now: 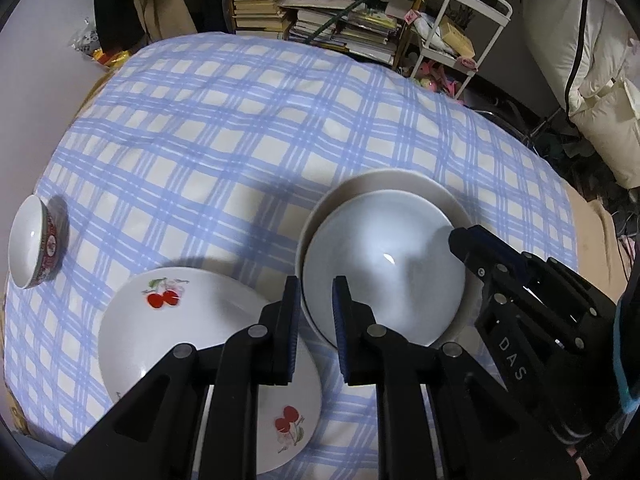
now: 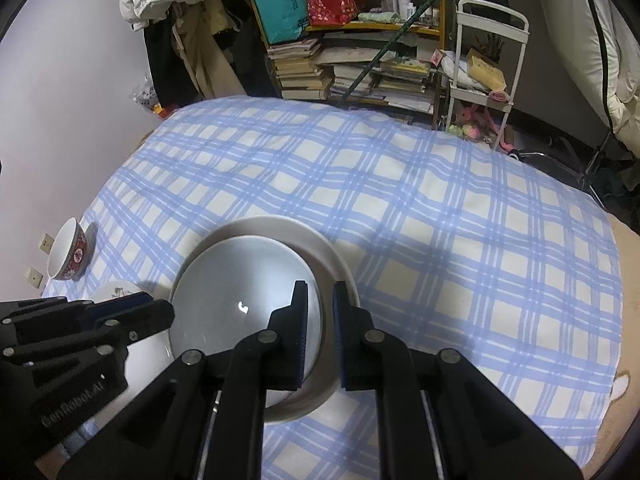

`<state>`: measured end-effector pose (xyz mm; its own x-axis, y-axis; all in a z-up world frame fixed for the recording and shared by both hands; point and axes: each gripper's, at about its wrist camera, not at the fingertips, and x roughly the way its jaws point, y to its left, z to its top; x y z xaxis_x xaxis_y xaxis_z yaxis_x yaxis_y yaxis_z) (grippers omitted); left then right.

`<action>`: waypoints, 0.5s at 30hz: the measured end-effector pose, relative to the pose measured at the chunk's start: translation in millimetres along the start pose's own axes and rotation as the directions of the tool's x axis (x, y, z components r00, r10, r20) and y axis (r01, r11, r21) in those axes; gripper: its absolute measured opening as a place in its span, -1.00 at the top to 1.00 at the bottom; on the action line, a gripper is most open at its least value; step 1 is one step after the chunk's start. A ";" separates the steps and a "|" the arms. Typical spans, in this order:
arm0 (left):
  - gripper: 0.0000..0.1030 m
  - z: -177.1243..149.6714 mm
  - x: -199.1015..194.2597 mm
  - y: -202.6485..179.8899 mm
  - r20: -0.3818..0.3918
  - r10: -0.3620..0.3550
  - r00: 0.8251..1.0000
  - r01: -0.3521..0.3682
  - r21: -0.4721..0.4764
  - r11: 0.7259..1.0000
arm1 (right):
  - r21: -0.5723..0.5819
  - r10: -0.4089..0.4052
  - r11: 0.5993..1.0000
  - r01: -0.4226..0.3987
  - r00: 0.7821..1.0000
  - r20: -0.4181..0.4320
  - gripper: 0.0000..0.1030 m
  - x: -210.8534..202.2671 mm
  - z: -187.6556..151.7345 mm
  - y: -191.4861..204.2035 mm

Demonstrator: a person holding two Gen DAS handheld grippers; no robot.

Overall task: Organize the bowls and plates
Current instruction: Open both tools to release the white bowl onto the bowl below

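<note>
A grey-white bowl point(image 1: 380, 264) sits inside a larger cream bowl point(image 1: 400, 180) on the blue checked cloth; both also show in the right wrist view, grey bowl point(image 2: 240, 280), cream bowl point(image 2: 288, 228). My left gripper point(image 1: 316, 312) straddles the near left rims of the two bowls, its fingers a narrow gap apart. My right gripper point(image 2: 322, 320) straddles their right rims the same way. A white cherry-print plate point(image 1: 180, 332) lies left of the bowls. A red-patterned small bowl point(image 1: 34, 240) stands at the far left edge, also in the right wrist view point(image 2: 68, 256).
The checked cloth point(image 1: 240, 120) covers the table. A shelf of books point(image 2: 320, 68) and a white trolley point(image 2: 488, 60) stand behind the table. A white padded coat point(image 1: 600, 80) hangs at the right.
</note>
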<state>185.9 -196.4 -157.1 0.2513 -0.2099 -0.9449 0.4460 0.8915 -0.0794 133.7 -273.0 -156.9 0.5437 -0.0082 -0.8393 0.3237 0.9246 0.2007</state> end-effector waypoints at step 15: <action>0.12 -4.9 -59.4 74.1 0.115 0.099 0.988 -0.094 -0.046 0.995 | -0.089 0.058 0.995 -0.051 0.995 0.081 -0.23 -30.8 16.1 37.8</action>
<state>199.7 -115.9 -108.4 0.3910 -0.1655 -0.9054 0.3803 0.9249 -0.0049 141.7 -243.9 -115.4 0.6221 0.0146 -0.7828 0.2259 0.9539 0.1974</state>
